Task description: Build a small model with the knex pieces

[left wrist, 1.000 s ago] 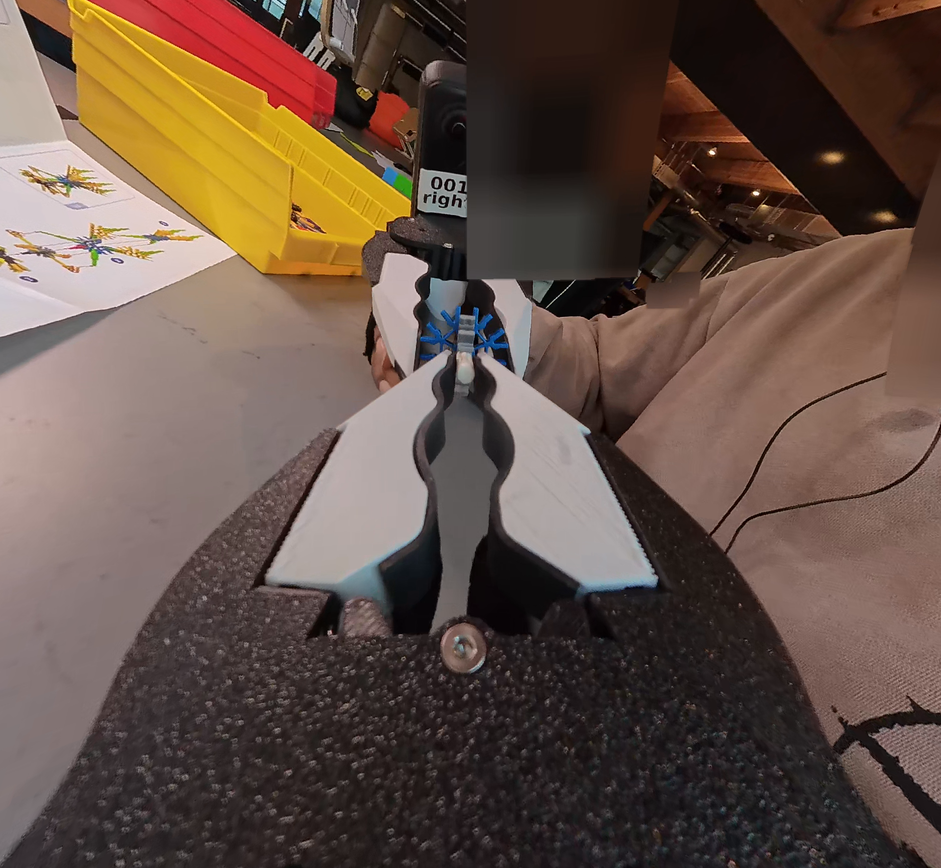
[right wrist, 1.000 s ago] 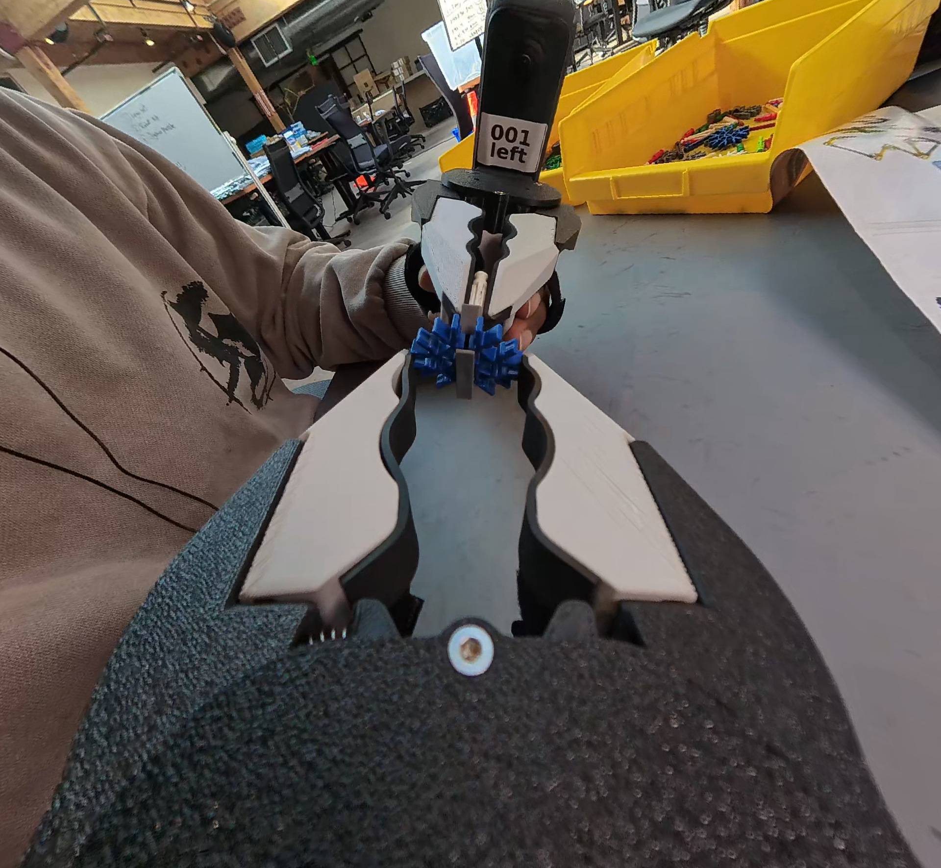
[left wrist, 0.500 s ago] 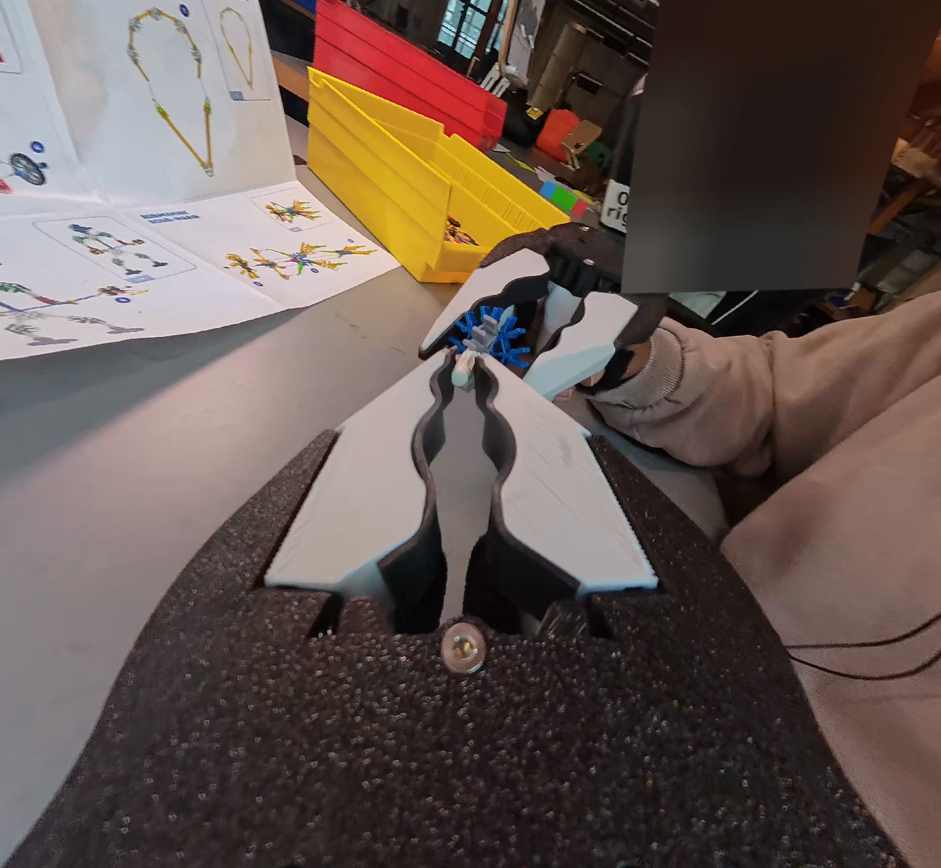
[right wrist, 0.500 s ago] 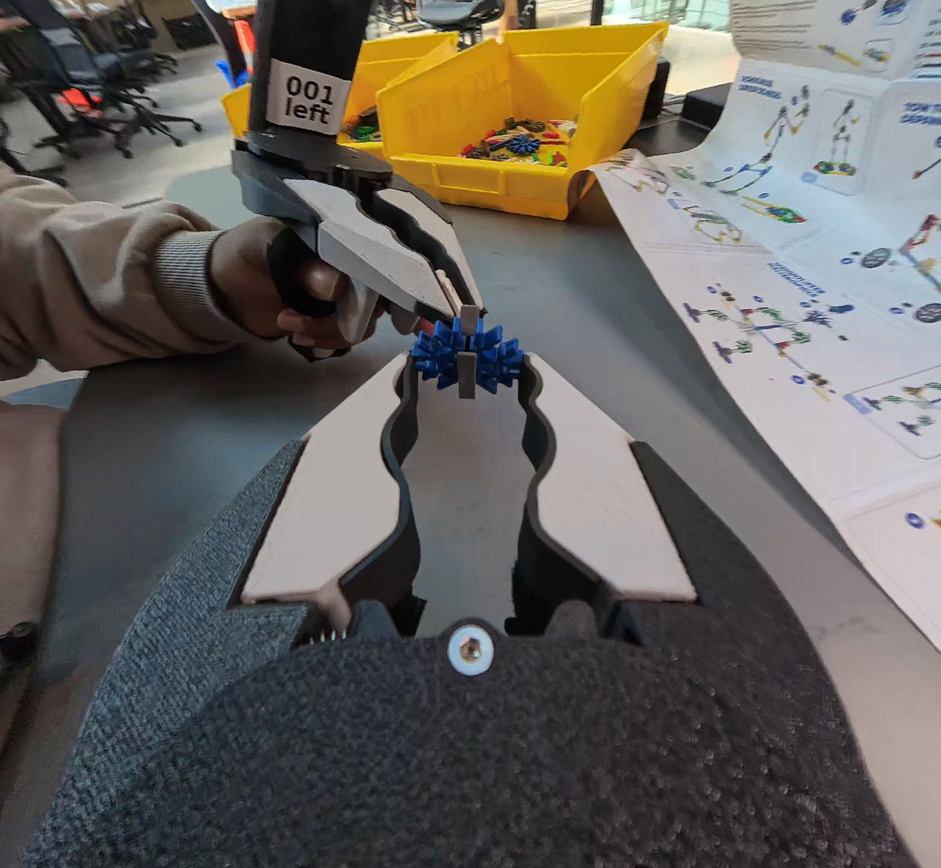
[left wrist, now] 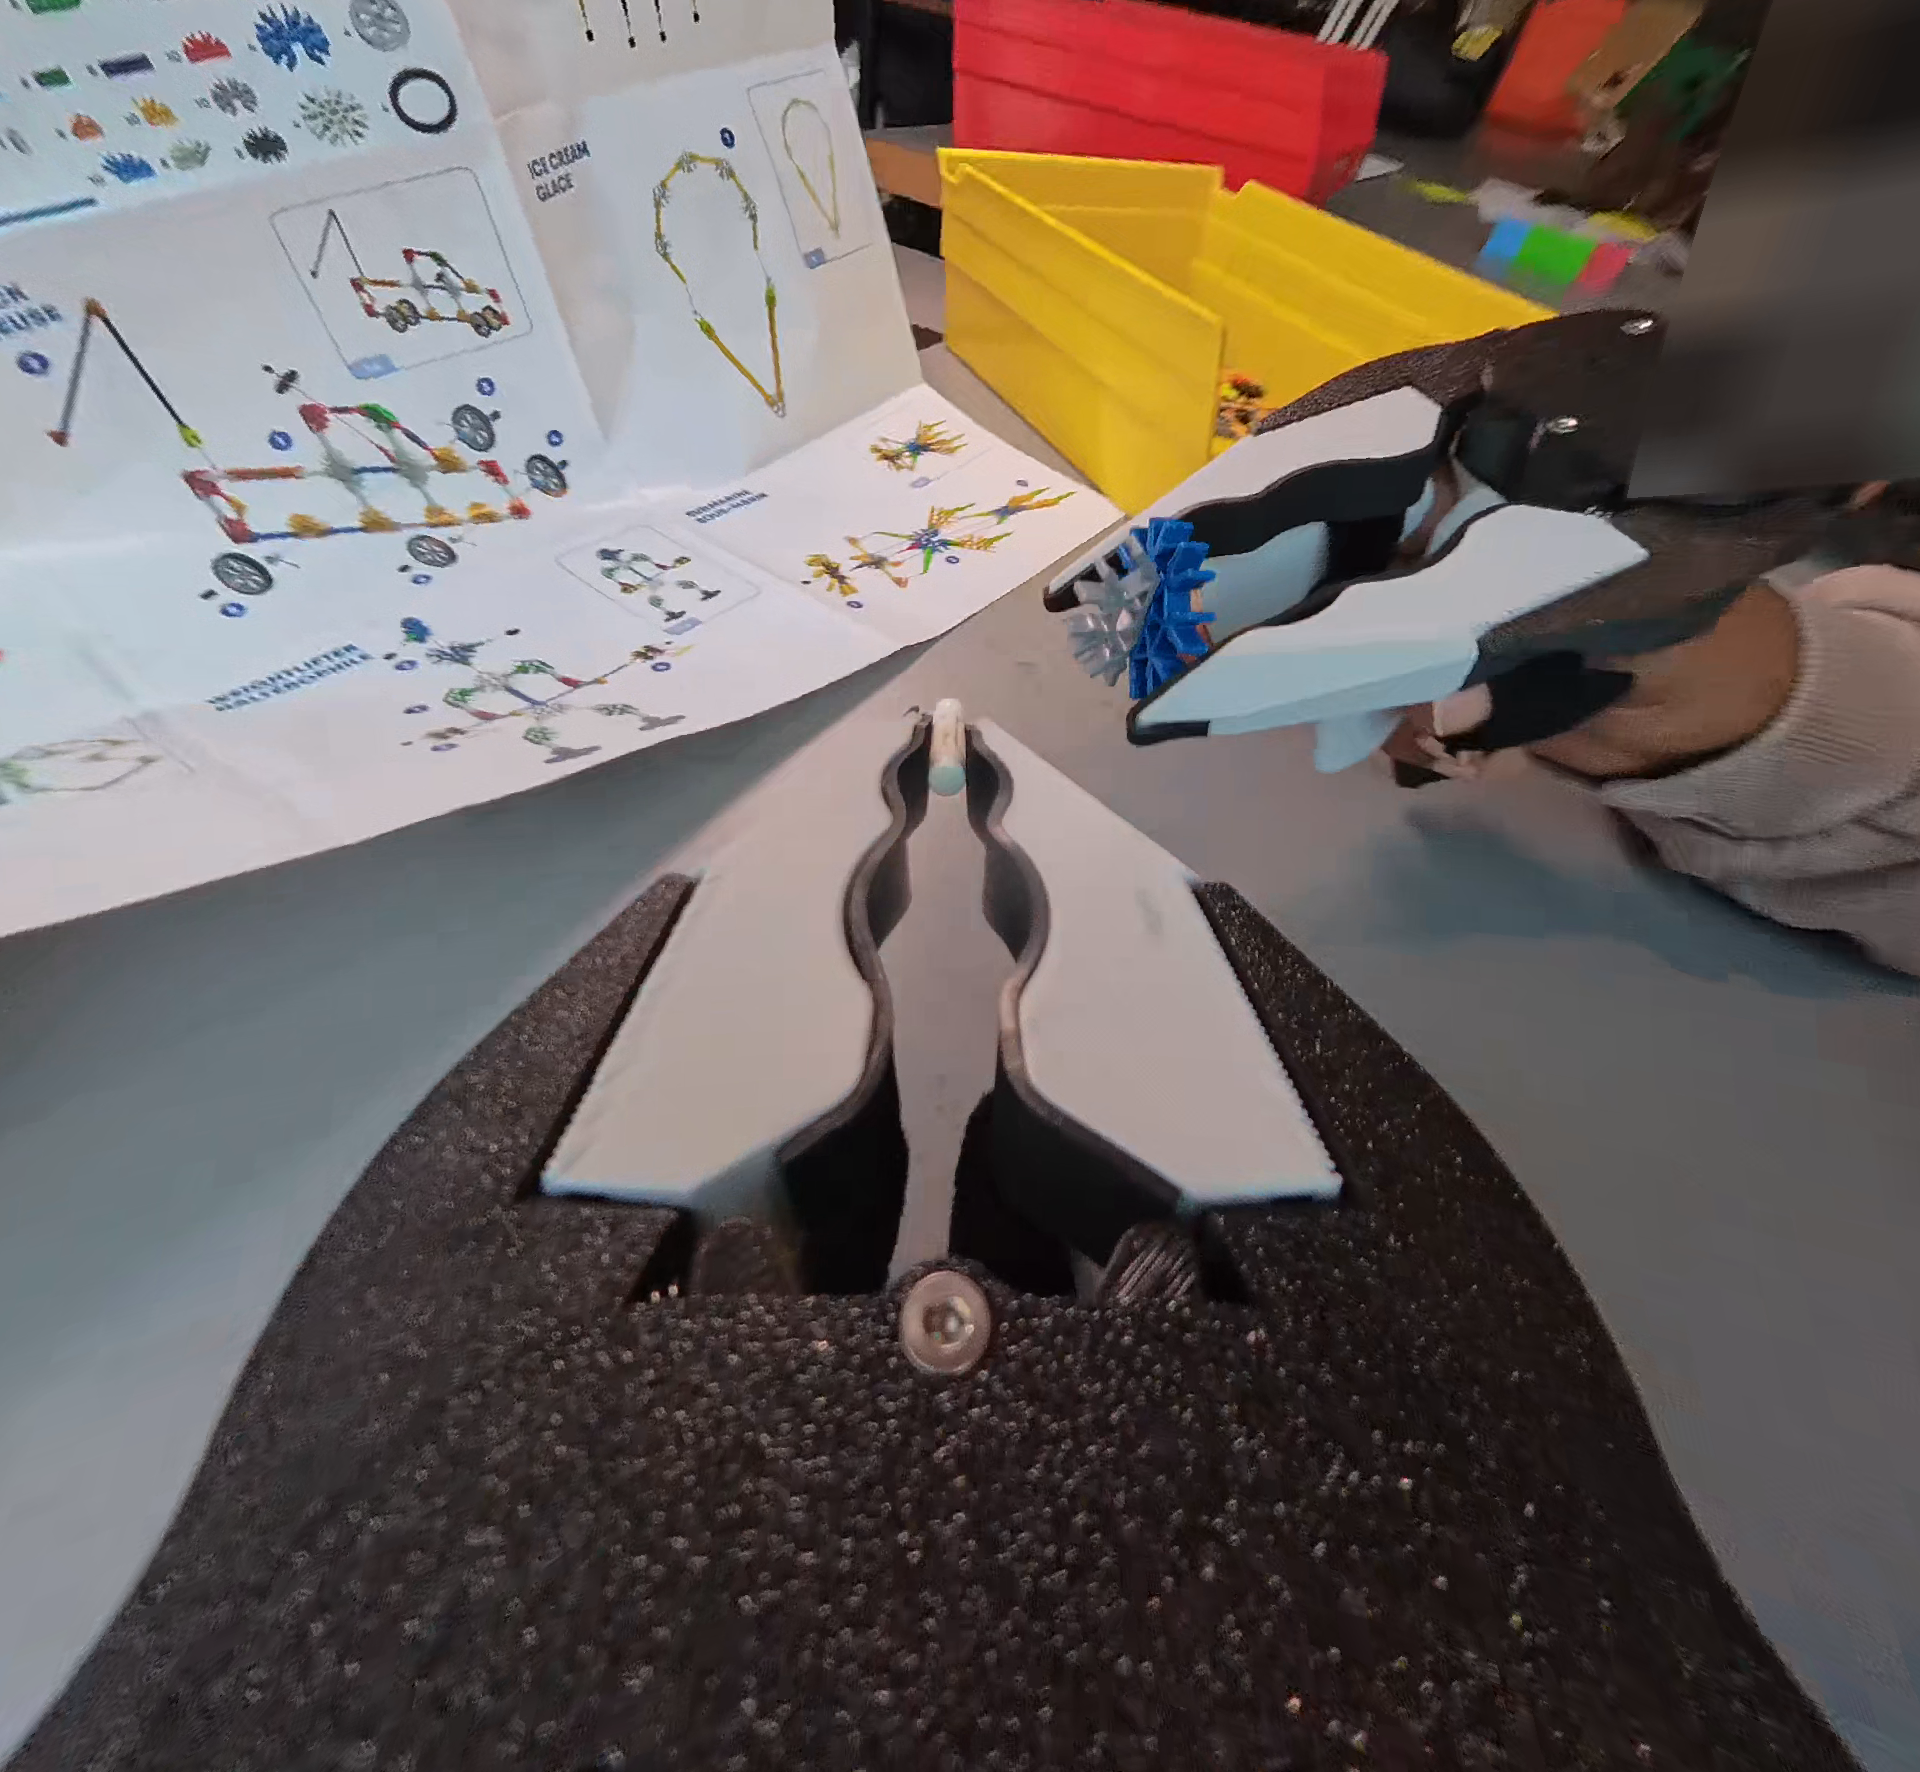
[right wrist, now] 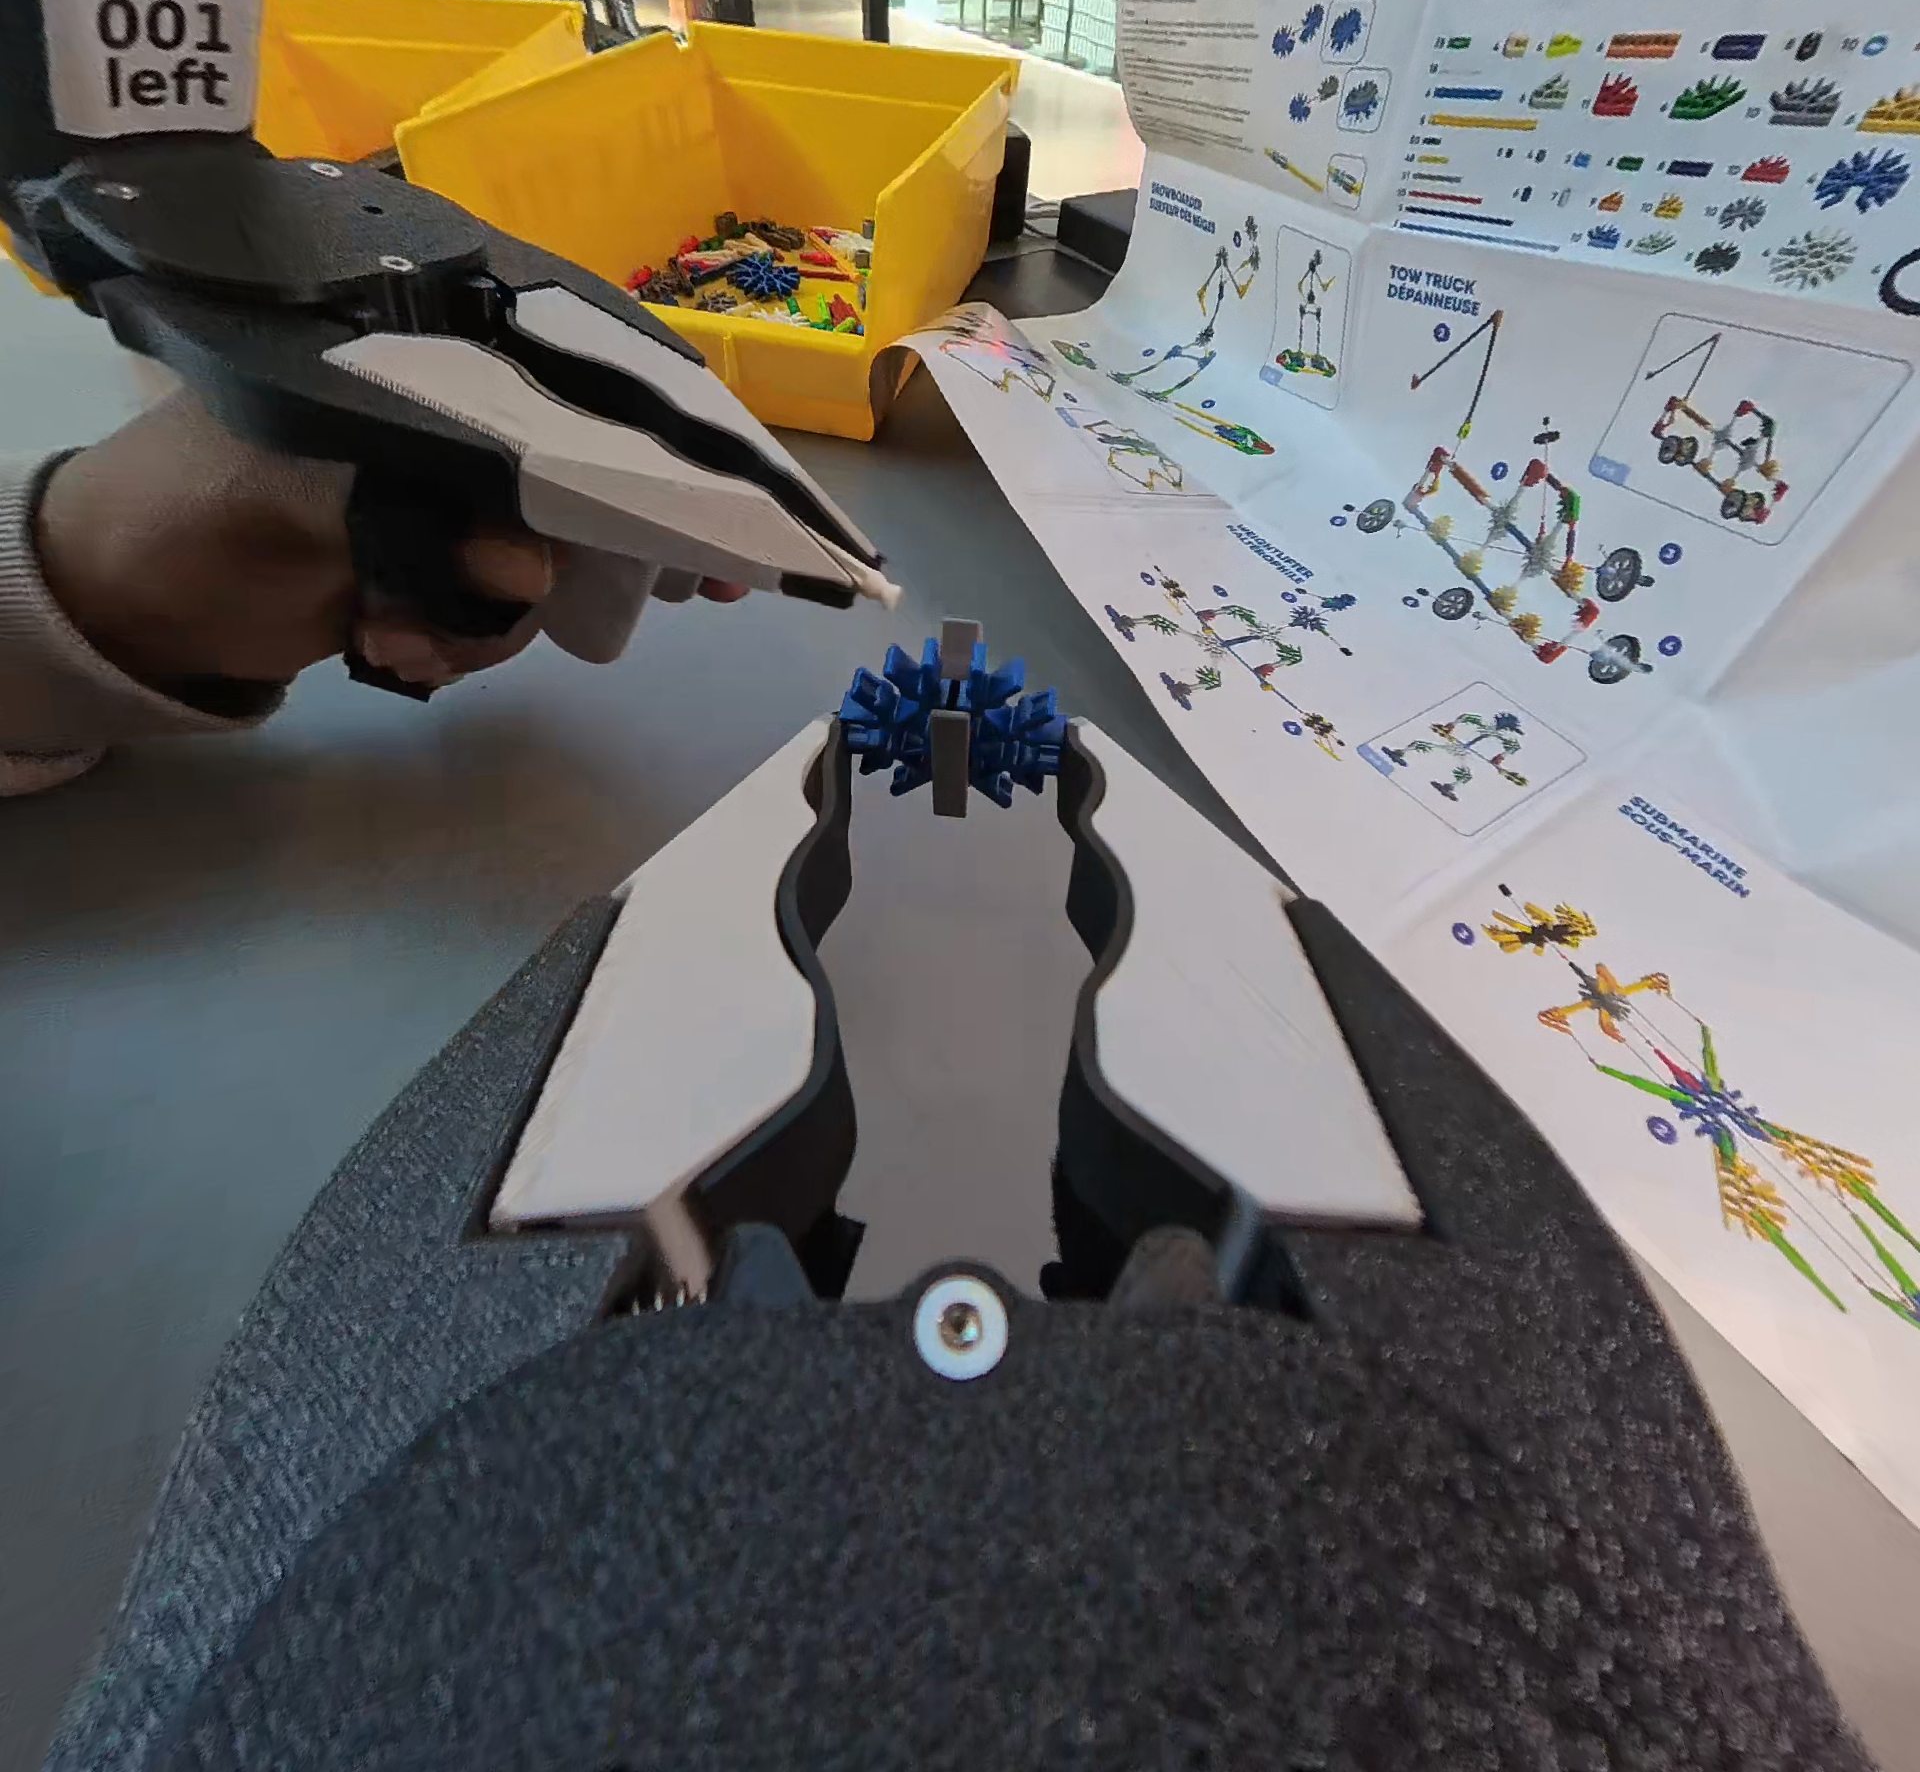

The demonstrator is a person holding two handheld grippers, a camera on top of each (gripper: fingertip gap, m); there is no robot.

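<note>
Left claw (left wrist: 945, 756) pinching small white rod (left wrist: 947, 743), right claw (left wrist: 1117, 647) gripping blue-and-grey connectors (left wrist: 1148, 610), grey table (left wrist: 260, 1047)

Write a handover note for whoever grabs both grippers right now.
Left gripper: shut on a small white rod, tip pointing out past the fingers.
Right gripper: shut on a blue snowflake connector with a grey connector slotted into it.
The two are close above the grey table, rod and connectors apart, not joined.
Yellow bin of loose parts behind; instruction sheet propped alongside.
</note>
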